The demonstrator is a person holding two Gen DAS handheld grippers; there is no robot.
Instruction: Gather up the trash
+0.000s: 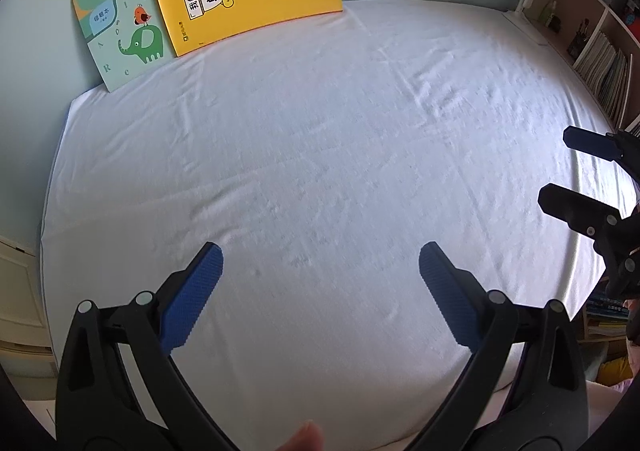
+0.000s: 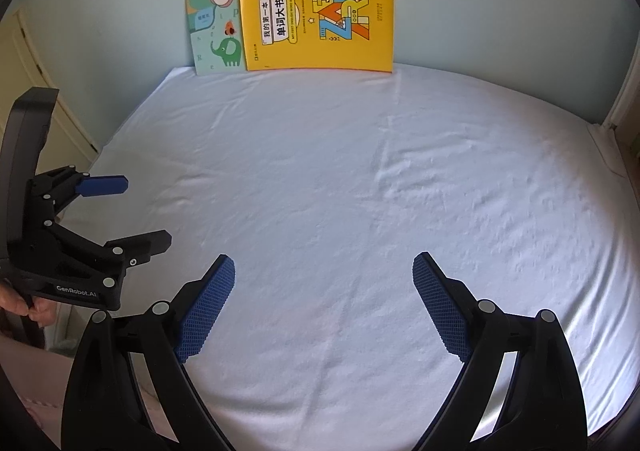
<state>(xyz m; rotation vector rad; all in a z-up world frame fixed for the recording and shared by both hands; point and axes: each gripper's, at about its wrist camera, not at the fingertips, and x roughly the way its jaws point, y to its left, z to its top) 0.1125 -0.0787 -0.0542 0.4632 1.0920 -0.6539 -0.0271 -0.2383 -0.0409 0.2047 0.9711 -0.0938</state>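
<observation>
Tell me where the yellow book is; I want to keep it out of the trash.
The yellow book leans upright against the back wall at the far edge of the white sheet, immediately right of the green elephant notebook.

White sheet [image 2: 340, 191] open ahead; books [image 2: 316, 17] block far wall; shelf [image 1: 592, 35] possibly right.

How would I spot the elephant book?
Look to the far edge of the white sheet, where books lean against the wall. Left of the big yellow book stands the smaller green book, the only one showing an elephant.
</observation>
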